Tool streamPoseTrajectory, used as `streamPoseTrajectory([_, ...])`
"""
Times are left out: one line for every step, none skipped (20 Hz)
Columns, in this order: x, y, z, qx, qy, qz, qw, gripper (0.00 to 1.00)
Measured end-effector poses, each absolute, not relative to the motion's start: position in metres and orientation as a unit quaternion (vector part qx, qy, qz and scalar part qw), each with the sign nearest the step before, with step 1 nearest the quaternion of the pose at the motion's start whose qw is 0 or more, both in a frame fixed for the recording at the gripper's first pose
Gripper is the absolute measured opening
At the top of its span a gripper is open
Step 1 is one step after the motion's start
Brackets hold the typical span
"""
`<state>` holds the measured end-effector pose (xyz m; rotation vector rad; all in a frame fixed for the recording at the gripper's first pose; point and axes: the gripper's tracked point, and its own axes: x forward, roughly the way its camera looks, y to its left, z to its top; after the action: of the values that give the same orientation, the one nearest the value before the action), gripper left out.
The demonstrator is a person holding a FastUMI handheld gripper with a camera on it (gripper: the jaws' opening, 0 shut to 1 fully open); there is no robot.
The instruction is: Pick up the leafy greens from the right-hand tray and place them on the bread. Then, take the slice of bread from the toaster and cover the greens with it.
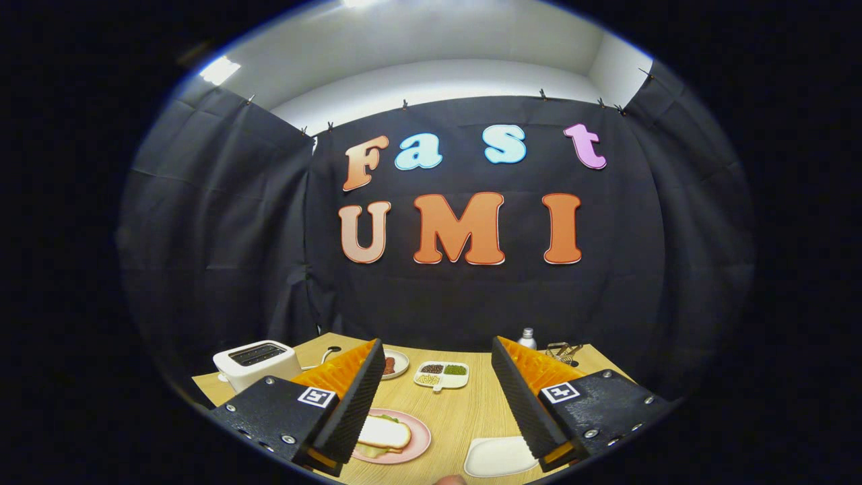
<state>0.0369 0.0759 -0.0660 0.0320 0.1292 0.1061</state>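
Note:
My gripper [436,342] is held high above the wooden table [465,411], open, with nothing between its fingers. Below the left finger sits a pink plate [419,441] with a slice of bread [384,432] on top. A rim of leafy greens [388,418] peeks out from under the slice at its far side. The white tray [498,456] lies below the right finger, and I see nothing on it. The white toaster [256,364] stands at the table's far left, beyond the left finger. Its slots look dark.
Between the fingers, farther back, are a divided white dish of grains [442,374] and a small plate with something red [392,364]. A metal bottle [527,337] and a wire utensil [562,350] stand at the back right. Black cloth walls close the booth.

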Motion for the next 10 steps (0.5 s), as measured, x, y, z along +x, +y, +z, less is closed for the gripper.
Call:
streamPoseTrajectory([0.0387,0.0752,-0.0632,0.012,0.061,0.05,0.997,0.95])
streamPoseTrajectory([0.0395,0.0752,-0.0619,0.008,0.059,0.047,0.997,0.95])
streamPoseTrajectory([0.0387,0.0768,-0.0619,0.004,0.058,0.045,0.997,0.96])
streamPoseTrajectory([0.0384,0.0778,-0.0604,-0.001,0.056,0.045,0.997,0.96])
streamPoseTrajectory([0.0386,0.0789,-0.0598,-0.006,0.057,0.045,0.997,0.96])
streamPoseTrajectory([0.0376,0.0802,-0.0597,-0.01,0.059,0.045,0.997,0.97])
streamPoseTrajectory([0.0365,0.0821,-0.0597,-0.013,0.06,0.046,0.997,0.97])
streamPoseTrajectory([0.0363,0.0827,-0.0606,-0.017,0.059,0.045,0.997,0.97])
streamPoseTrajectory([0.0362,0.0825,-0.0595,-0.022,0.055,0.042,0.997,0.97])
streamPoseTrajectory([0.0369,0.0825,-0.0597,-0.026,0.053,0.039,0.997,0.97])
